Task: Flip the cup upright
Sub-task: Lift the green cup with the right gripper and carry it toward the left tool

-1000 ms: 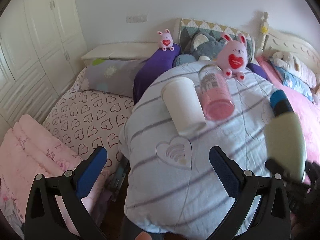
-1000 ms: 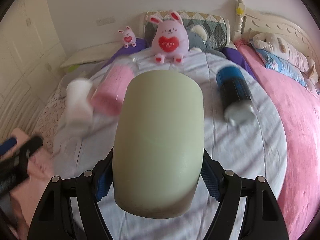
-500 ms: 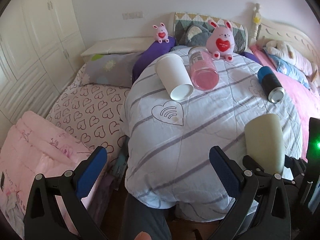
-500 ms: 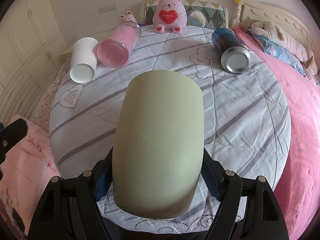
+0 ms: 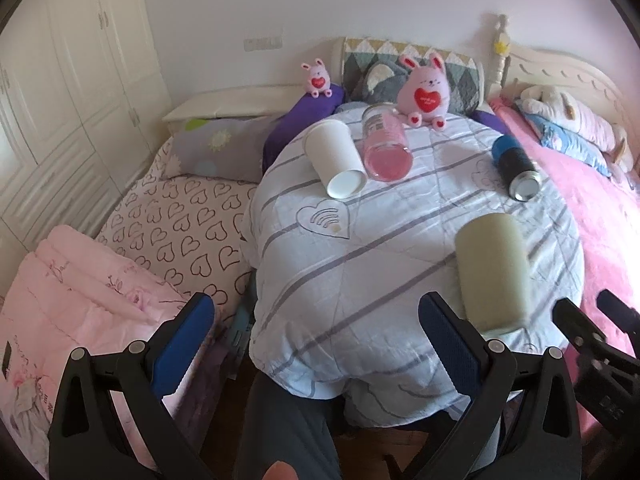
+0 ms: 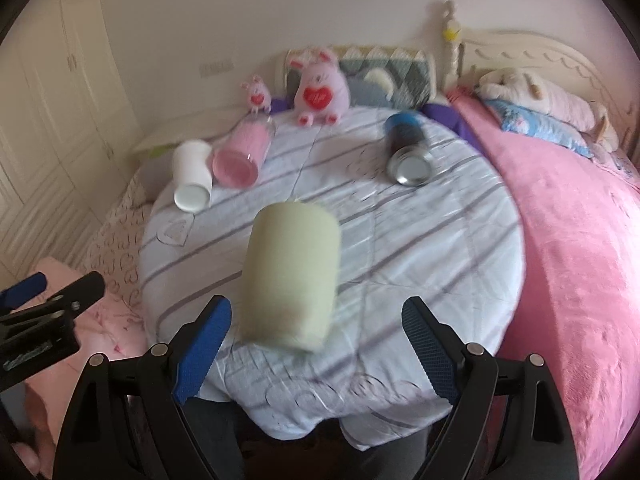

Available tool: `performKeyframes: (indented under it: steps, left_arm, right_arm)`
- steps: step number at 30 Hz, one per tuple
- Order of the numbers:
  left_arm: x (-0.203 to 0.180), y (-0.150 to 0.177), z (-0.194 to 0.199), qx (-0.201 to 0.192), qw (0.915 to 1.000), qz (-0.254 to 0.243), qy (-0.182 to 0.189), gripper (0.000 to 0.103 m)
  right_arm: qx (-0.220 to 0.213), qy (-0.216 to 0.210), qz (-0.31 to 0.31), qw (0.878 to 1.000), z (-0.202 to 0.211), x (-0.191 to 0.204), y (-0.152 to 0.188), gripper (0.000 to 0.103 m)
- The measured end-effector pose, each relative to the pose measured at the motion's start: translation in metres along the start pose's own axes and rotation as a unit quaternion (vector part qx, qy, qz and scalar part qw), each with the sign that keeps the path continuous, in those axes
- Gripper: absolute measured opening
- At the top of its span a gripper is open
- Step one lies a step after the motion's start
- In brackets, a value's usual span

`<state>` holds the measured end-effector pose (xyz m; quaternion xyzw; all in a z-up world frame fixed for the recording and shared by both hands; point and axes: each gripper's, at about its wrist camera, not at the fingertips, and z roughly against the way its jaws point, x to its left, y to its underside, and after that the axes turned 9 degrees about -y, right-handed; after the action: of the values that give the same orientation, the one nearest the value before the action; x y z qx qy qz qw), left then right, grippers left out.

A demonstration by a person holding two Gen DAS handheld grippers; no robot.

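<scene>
A pale green cup (image 6: 292,276) lies on its side near the front edge of the round table (image 6: 440,240); it also shows in the left wrist view (image 5: 494,268). My right gripper (image 6: 316,356) is open, with its jaws apart just behind the cup and not touching it. My left gripper (image 5: 320,344) is open and empty, off the table's front left. A white paper cup (image 5: 336,158), a pink glass jar (image 5: 386,144) and a blue and black can (image 5: 516,166) also lie on their sides.
The table has a striped blue-white cloth. A pink plush rabbit (image 5: 426,94) sits at its far edge. A bed with heart-print sheets (image 5: 180,216) is on the left and a pink blanket (image 6: 572,240) on the right. White wardrobes (image 5: 60,80) stand at far left.
My right gripper opened and let go of the green cup, which now lies on the table. Both grippers pulled back from the table.
</scene>
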<state>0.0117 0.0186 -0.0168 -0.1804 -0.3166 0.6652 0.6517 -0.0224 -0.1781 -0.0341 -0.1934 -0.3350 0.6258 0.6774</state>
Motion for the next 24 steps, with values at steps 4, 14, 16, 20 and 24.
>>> performKeyframes:
  steps: [4, 14, 16, 20, 24]
  left_arm:
    - [-0.01, 0.007, 0.014, -0.01, 0.9999, -0.007, 0.002, 0.103]
    - [-0.034, 0.021, 0.037, -0.024, 0.9992, -0.029, 0.011, 0.103]
    - [-0.035, 0.021, 0.04, -0.028, 0.9991, -0.029, 0.008, 0.103]
    - [-0.037, 0.021, 0.043, -0.029, 0.9991, -0.029, 0.006, 0.103]
    - [-0.043, 0.021, 0.044, -0.026, 0.9991, -0.033, 0.005, 0.103]
  right_arm:
    - [-0.016, 0.01, -0.014, 1.0, 0.026, -0.012, 0.014, 0.088]
    - [-0.016, 0.01, -0.03, 0.999, 0.037, -0.03, 0.029, 0.088]
    - [-0.017, 0.008, -0.03, 0.999, 0.037, -0.03, 0.029, 0.088]
    - [-0.021, 0.006, -0.027, 0.999, 0.04, -0.031, 0.03, 0.088]
    - [-0.022, 0.004, -0.029, 0.999, 0.04, -0.033, 0.03, 0.088]
